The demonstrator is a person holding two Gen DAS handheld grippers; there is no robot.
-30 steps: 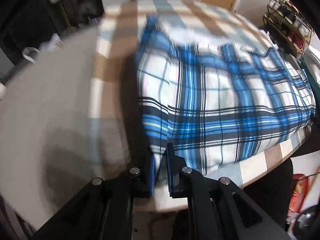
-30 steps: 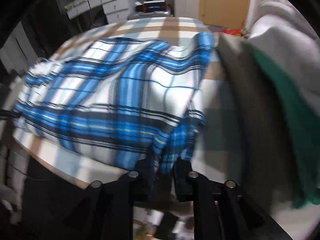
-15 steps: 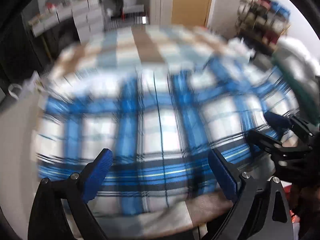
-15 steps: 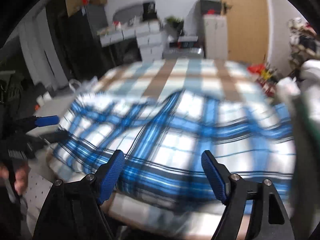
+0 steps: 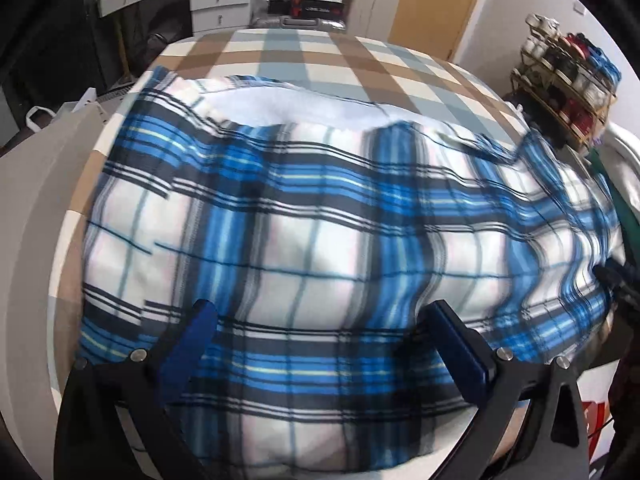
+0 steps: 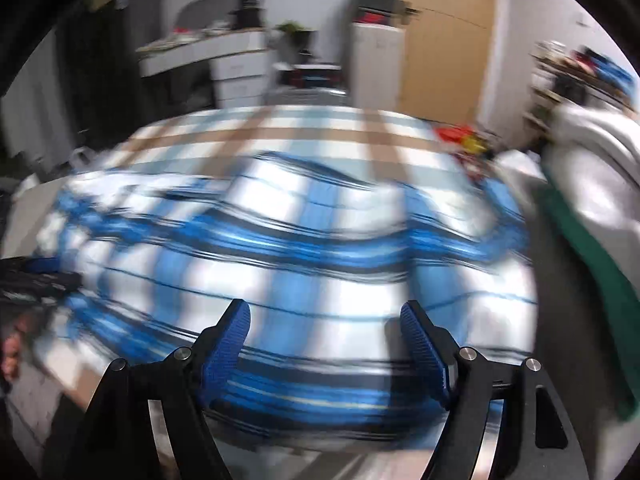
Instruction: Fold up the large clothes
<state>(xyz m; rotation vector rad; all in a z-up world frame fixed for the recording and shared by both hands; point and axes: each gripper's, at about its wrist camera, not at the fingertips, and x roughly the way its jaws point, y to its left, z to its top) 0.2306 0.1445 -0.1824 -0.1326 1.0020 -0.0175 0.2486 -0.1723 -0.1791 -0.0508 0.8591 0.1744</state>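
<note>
checked table (image 5: 280, 46): both grippers released plaid garment (image 5: 320, 240).

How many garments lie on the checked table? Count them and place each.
3, as far as shows: the blue plaid garment spread across the checked table, and a green one with a grey one piled at its right edge. More may be hidden there.

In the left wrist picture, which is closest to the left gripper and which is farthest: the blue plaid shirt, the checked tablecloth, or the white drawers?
From the left gripper:
1. Blue plaid shirt, lying right under the open fingers.
2. Checked tablecloth, showing behind the shirt.
3. White drawers, farthest, at the back left of the room.
</note>
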